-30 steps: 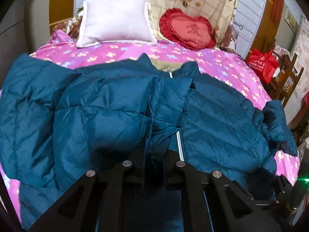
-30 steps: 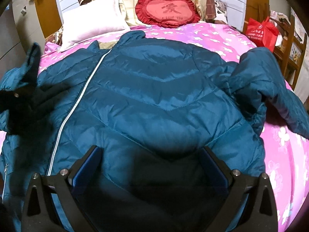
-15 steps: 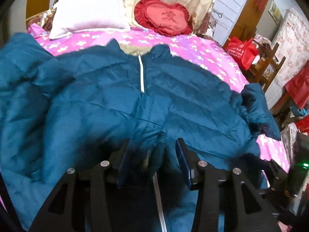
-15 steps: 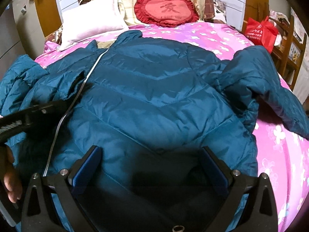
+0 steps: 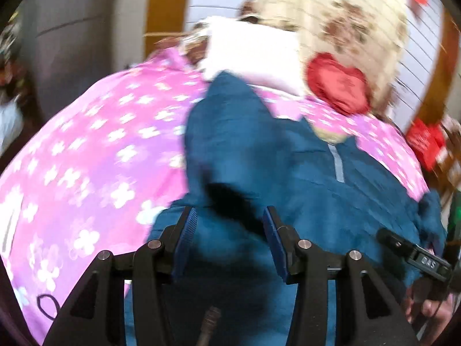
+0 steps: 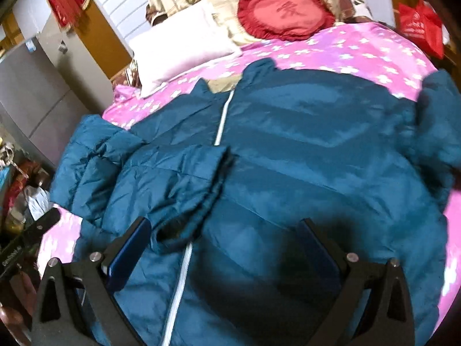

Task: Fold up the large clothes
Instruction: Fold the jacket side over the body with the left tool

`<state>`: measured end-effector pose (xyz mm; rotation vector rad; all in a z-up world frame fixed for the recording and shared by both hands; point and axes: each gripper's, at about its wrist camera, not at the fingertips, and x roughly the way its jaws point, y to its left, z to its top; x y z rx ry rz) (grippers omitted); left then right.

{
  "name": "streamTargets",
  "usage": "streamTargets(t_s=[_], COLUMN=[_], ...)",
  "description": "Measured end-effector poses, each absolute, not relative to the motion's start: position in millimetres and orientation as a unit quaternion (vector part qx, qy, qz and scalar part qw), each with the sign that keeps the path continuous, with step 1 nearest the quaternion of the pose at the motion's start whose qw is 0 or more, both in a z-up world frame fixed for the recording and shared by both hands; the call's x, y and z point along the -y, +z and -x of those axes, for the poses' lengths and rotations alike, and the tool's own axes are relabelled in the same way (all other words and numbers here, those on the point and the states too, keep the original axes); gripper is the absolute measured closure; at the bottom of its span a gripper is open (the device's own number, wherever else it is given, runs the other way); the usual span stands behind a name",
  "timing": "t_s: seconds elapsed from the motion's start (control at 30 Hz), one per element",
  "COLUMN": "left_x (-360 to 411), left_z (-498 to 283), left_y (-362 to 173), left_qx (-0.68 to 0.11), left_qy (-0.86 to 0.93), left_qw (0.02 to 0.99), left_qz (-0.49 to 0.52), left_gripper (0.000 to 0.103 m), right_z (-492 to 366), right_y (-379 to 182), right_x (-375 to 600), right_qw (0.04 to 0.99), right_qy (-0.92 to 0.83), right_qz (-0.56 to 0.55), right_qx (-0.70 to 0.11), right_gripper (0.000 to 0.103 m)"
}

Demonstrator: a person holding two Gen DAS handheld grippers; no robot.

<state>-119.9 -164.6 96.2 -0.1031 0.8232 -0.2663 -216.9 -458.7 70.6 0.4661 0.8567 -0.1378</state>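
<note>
A teal quilted jacket (image 6: 302, 144) lies front up on the bed, its white zip (image 6: 222, 124) running down the middle. Its left sleeve (image 6: 173, 178) is folded in across the chest, with the cuff near the zip. The other sleeve (image 6: 440, 121) is bunched at the right edge. My left gripper (image 5: 229, 213) hovers open over the jacket's (image 5: 288, 187) left side, and nothing is between its blue pads. My right gripper (image 6: 224, 225) stands wide open just above the lower front of the jacket, holding nothing. The left wrist view is blurred.
The pink flowered bedspread (image 6: 360, 52) shows around the jacket. A white pillow (image 6: 184, 49) and a red heart cushion (image 6: 285, 14) lie at the head. A red bag (image 6: 420, 26) hangs at the far right. A grey cabinet (image 6: 31, 86) and clutter stand left of the bed.
My left gripper let go of the sleeve cuff, opened and swung left off the jacket's middle. The sleeve now lies folded over the front. The right gripper rose a little and turned.
</note>
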Motion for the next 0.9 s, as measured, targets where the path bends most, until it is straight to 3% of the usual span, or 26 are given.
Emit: streamTargets(t_s=[0.13, 0.17, 0.23, 0.33, 0.37, 0.43, 0.9], left_x=[148, 145, 142, 135, 132, 128, 137], left_z=[93, 89, 81, 71, 69, 67, 77], left_y=[74, 70, 63, 56, 54, 52, 55], left_qx=[-0.428, -0.433, -0.439, -0.45, -0.453, -0.46, -0.44], left_qy=[-0.118, -0.112, -0.104, -0.084, -0.082, -0.081, -0.108], left_qw=[0.892, 0.89, 0.888, 0.884, 0.881, 0.876, 0.883], left_qz=[0.081, 0.084, 0.087, 0.096, 0.105, 0.118, 0.124], left_gripper=[0.079, 0.079, 0.079, 0.079, 0.079, 0.079, 0.079], right_z=[185, 175, 160, 145, 144, 145, 187], right_y=[57, 51, 43, 36, 38, 46, 103], right_x=[442, 437, 432, 423, 421, 424, 538], right_qw=[0.876, 0.874, 0.872, 0.88, 0.884, 0.89, 0.902], right_qy=[-0.051, -0.044, -0.037, -0.044, -0.048, -0.054, -0.211], right_qz=[-0.219, -0.22, -0.217, -0.193, -0.184, -0.178, -0.106], right_qx=[-0.427, -0.43, -0.436, -0.431, -0.426, -0.417, -0.361], right_gripper=[0.002, 0.007, 0.022, 0.055, 0.071, 0.084, 0.093])
